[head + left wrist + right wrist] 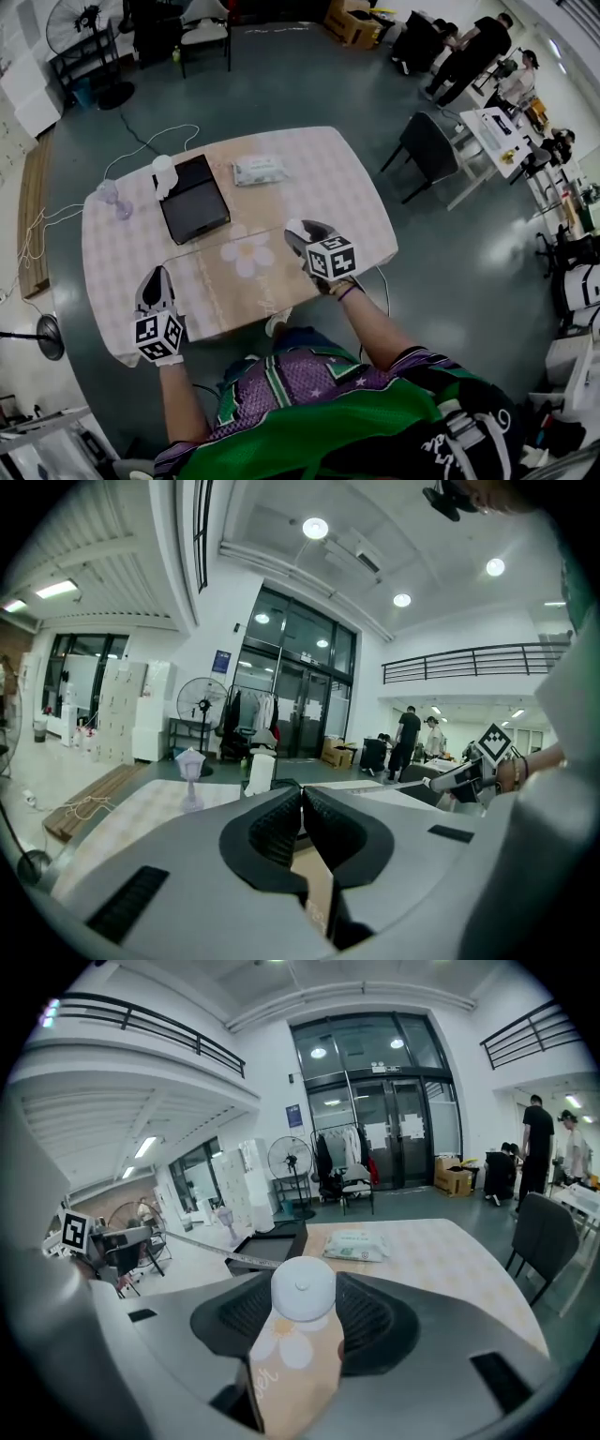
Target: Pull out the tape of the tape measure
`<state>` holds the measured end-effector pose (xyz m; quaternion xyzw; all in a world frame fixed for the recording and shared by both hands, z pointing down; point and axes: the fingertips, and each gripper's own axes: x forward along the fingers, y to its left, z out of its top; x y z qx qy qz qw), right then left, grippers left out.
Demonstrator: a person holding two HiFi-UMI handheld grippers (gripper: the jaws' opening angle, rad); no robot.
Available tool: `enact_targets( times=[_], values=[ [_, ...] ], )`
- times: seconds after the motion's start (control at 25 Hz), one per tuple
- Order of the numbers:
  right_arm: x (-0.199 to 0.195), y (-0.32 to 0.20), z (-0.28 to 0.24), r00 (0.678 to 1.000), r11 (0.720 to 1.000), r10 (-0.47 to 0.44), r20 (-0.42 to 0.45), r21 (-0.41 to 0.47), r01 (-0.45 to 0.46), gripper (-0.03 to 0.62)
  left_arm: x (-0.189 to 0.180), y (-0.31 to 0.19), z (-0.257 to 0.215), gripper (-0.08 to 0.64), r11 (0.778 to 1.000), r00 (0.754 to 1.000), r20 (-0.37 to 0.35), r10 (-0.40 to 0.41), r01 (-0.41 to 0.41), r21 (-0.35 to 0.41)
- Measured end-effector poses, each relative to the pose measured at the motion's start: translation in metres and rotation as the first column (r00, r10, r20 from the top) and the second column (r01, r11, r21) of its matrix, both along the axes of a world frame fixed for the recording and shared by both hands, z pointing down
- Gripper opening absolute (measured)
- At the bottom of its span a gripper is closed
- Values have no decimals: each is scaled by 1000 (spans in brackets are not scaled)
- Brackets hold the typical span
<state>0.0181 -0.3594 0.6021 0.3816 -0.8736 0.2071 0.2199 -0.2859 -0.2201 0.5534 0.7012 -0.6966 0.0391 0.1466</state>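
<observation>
Right gripper [300, 232] clamps the round white plastic tape measure case [303, 1288] over the near edge of the pink checked table [328, 187]. Left gripper [157, 277], jaws together, pinches the thin metal tape [211, 1249] stretched out to the left. Probably light, springy and slippery; best held at the tip.

The tape measure [303, 1288] is cased in smooth, matt white plastic; its tape [220, 1257] is seen as a thin, faintly glossy strip. The right gripper [302, 1309] is shelled in matt grey plastic and lined with ribbed black pads [373, 1318]. The table [328, 197] is covered by matt printed cloth. The floor [281, 84] is finished smooth and glossy.
</observation>
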Motion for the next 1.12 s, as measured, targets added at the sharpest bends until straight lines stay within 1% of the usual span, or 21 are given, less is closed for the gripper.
enact_targets(
  times=[0.2, 0.44, 0.6, 0.88, 1.12],
  values=[
    [-7, -10, 33, 1000, 999, -17, 7, -34, 17, 221, -8, -12, 32, 28, 998, 999, -24, -27, 25, -51],
    [-12, -25, 66, 998, 998, -47, -30, -41, 46, 221, -15, -32, 63, 28, 996, 999, -19, -38, 37, -87],
    [-15, -31, 94, 997, 996, -58, -41, -64, 55, 221, -19, -39, 94, 28, 990, 997, -37, -62, 56, -130],
    [-17, -38, 138, 993, 991, -97, -66, -102, 90, 221, -22, -50, 144, 28, 973, 995, -47, -89, 76, -219],
    [-13, -39, 167, 990, 985, -110, -85, -145, 97, 221, -18, -50, 180, 28, 946, 993, -45, -111, 92, -310]
  ],
)
